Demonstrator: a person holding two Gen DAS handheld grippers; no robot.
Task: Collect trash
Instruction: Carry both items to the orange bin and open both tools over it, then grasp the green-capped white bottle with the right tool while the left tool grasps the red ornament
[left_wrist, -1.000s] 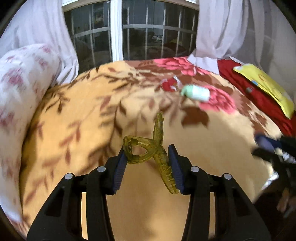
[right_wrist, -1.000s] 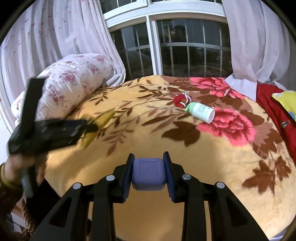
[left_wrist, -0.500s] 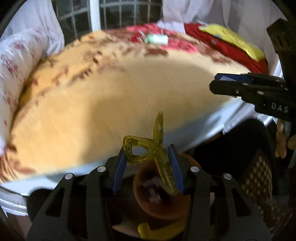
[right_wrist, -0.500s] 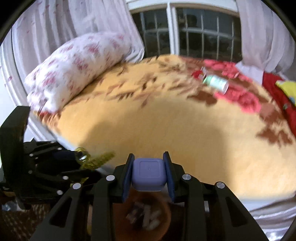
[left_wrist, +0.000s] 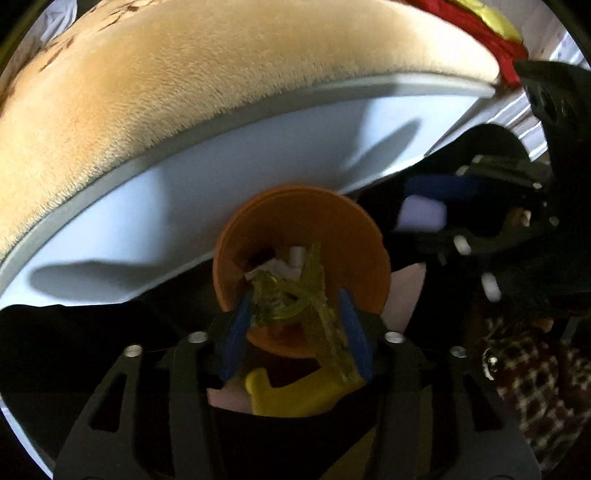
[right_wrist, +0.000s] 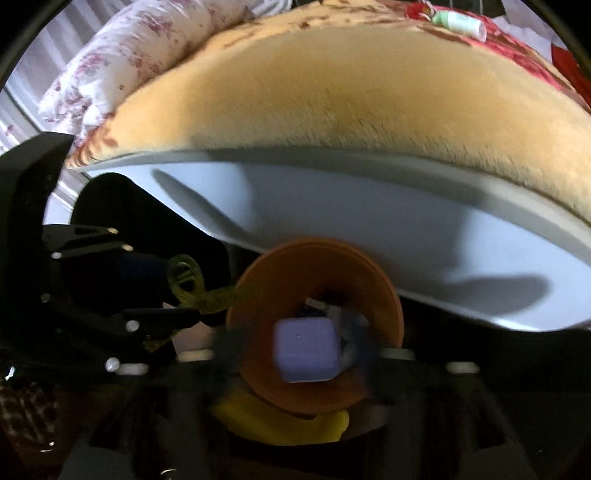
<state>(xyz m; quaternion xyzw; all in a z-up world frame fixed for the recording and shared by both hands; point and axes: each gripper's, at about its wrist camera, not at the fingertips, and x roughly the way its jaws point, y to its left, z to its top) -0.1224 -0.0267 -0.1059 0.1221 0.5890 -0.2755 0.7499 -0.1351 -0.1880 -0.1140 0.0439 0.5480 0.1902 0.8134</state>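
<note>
An orange trash bin (left_wrist: 299, 236) stands on the floor against the bed's side, with scraps inside. My left gripper (left_wrist: 295, 332) points down over it, its jaws opening. The translucent yellow-green hair clip (left_wrist: 295, 299) hangs loosely between the parted blue pads (left_wrist: 236, 328). My right gripper (right_wrist: 299, 354) is blurred above the same bin (right_wrist: 314, 266), its jaws opening too. A lilac square box (right_wrist: 306, 350) sits free between its spread fingers, over the bin's mouth. From the left wrist, the right gripper (left_wrist: 480, 229) and the box (left_wrist: 421, 218) show at the right.
The bed's tan floral blanket (right_wrist: 332, 81) and white frame (right_wrist: 369, 221) loom just behind the bin. A green-white bottle (right_wrist: 460, 22) and a red wrapper (right_wrist: 417, 9) lie on the far side of the bed, a floral pillow (right_wrist: 140, 48) at its left. A yellow object (left_wrist: 295, 395) lies under the bin.
Both grippers swung down from over the bed to above the orange bin. Their jaws, earlier shut on the clip and the lilac box, have parted, leaving both items loose.
</note>
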